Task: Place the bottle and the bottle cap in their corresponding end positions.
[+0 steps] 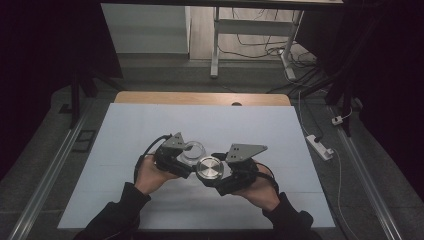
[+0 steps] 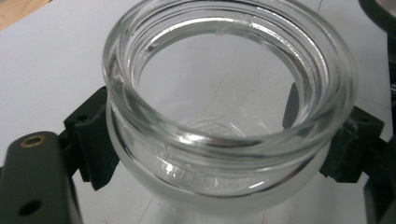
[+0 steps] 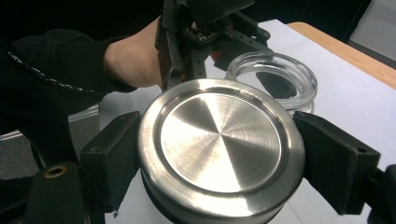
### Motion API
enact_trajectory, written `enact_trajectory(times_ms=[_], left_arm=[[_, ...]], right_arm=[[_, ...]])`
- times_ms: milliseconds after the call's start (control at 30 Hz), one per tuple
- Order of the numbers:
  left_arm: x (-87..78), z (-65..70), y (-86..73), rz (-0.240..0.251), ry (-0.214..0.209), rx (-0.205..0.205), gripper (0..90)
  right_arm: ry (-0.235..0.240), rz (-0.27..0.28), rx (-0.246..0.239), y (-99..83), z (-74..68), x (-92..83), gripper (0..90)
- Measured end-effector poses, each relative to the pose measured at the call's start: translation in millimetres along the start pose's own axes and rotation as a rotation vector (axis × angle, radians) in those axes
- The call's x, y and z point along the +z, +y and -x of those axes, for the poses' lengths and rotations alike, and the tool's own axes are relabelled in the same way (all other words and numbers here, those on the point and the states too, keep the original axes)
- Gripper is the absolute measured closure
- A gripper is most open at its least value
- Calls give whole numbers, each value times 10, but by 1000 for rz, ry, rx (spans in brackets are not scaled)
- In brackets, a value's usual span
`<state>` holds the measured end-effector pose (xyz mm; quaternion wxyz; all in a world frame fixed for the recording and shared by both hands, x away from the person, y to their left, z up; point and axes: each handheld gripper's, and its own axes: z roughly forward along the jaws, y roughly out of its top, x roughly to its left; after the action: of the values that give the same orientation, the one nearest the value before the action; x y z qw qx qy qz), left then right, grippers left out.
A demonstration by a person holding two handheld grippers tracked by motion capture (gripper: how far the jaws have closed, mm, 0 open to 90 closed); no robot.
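We see the left gripper (image 1: 186, 156) clamped on a clear, round glass jar (image 2: 229, 116), thick-rimmed, mouth open, held over the white table (image 1: 150, 125). Just right, the right gripper (image 1: 216, 172) is clamped on a round brushed-steel lid (image 3: 219, 144), smooth w/ raised rim.

High view looks down; both close tool views share the jar (image 3: 273, 77).

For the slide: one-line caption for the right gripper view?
Right gripper clamps a steel lid; beyond it, the left gripper holds an open glass jar.
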<state>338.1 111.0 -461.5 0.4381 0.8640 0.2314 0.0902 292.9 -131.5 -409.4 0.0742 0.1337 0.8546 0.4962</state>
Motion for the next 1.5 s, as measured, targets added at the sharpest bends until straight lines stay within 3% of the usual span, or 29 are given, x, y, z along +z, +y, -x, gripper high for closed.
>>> enact_trajectory(times_ms=[467, 1000, 1500], left_arm=[[13, -88, 54, 22, 23, -13, 157], [204, -191, 203, 43, 31, -14, 156], [333, -300, 159, 51, 59, -24, 157]], right_arm=[[24, -18, 7, -116, -77, 66, 182], [14, -35, 3, -350, -123, 151, 182], [8, -54, 13, -596, -107, 341, 182]])
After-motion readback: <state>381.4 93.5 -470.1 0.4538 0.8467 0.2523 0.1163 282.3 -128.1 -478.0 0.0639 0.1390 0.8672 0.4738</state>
